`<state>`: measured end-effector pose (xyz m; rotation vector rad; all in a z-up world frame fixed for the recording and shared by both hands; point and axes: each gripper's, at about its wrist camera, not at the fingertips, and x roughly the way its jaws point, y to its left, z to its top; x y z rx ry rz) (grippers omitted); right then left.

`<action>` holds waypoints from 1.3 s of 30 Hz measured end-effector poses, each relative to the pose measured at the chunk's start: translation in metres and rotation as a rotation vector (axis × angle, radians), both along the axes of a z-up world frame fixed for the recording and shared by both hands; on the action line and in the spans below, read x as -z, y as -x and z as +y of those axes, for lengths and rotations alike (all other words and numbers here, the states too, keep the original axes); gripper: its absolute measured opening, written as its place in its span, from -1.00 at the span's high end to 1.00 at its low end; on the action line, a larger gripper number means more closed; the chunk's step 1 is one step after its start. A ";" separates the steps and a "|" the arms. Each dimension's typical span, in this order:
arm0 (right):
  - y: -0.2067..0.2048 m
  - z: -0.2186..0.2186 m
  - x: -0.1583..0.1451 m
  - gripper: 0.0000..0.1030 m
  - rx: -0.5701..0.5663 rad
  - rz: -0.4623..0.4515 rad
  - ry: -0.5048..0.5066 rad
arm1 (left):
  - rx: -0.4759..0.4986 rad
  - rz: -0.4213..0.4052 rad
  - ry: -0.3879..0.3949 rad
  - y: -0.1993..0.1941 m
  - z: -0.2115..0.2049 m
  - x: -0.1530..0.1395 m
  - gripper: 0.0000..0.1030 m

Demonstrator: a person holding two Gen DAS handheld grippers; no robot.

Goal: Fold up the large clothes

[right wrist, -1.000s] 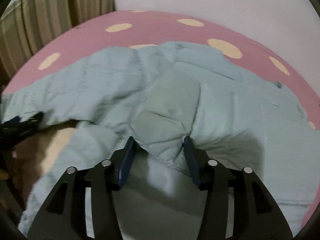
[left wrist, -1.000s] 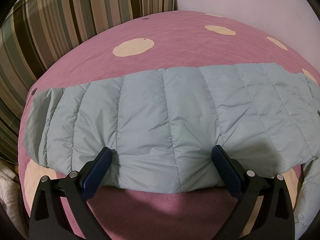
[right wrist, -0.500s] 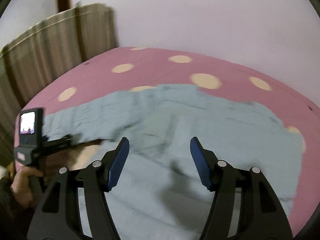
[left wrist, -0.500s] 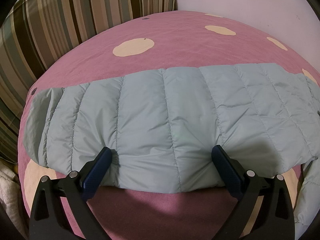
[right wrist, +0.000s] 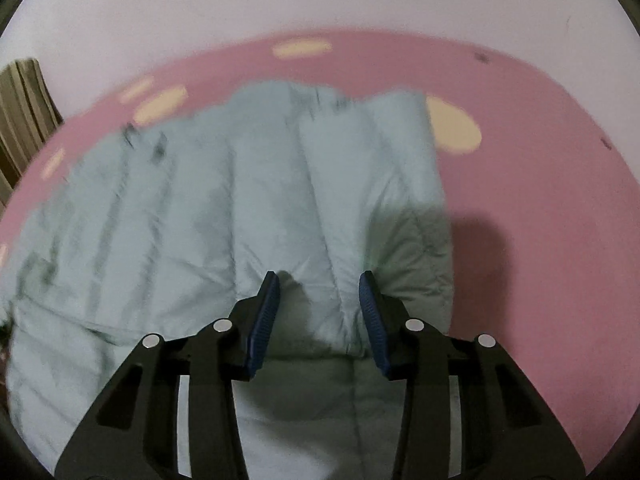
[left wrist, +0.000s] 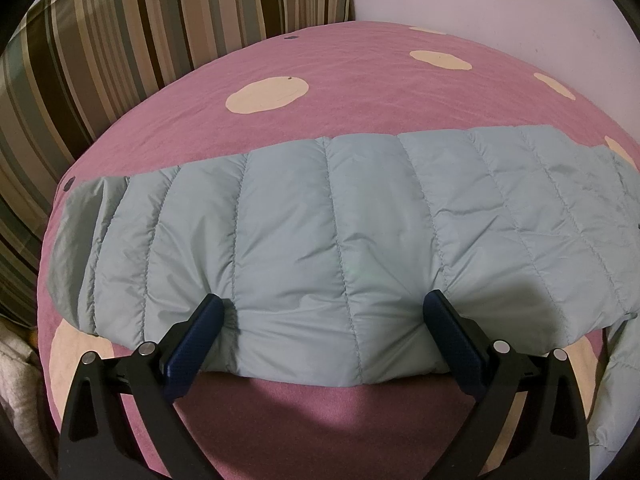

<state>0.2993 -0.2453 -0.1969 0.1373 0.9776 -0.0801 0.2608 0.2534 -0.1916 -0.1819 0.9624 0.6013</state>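
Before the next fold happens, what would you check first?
1. Left tongs straddle the jacket's near edge: ok.
2. Left tongs really pinching it: cannot tell.
3. Right tongs have a fold of jacket between them: ok.
4. Right tongs clamped on that fold: not ok; they have just been closing, but a gap shows beside one pad.
5. Jacket smooth on the bedspread: ok near the left tongs; right view too blurred, cannot tell.

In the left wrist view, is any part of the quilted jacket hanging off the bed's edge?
No, the quilted jacket lies flat on the pink dotted bedspread, with bedspread visible beyond its far and near edges.
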 end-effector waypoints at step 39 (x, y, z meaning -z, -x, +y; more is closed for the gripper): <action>-0.120 -0.074 -0.003 -0.04 0.076 0.029 -0.025 | -0.001 -0.003 0.002 0.001 -0.001 0.001 -0.93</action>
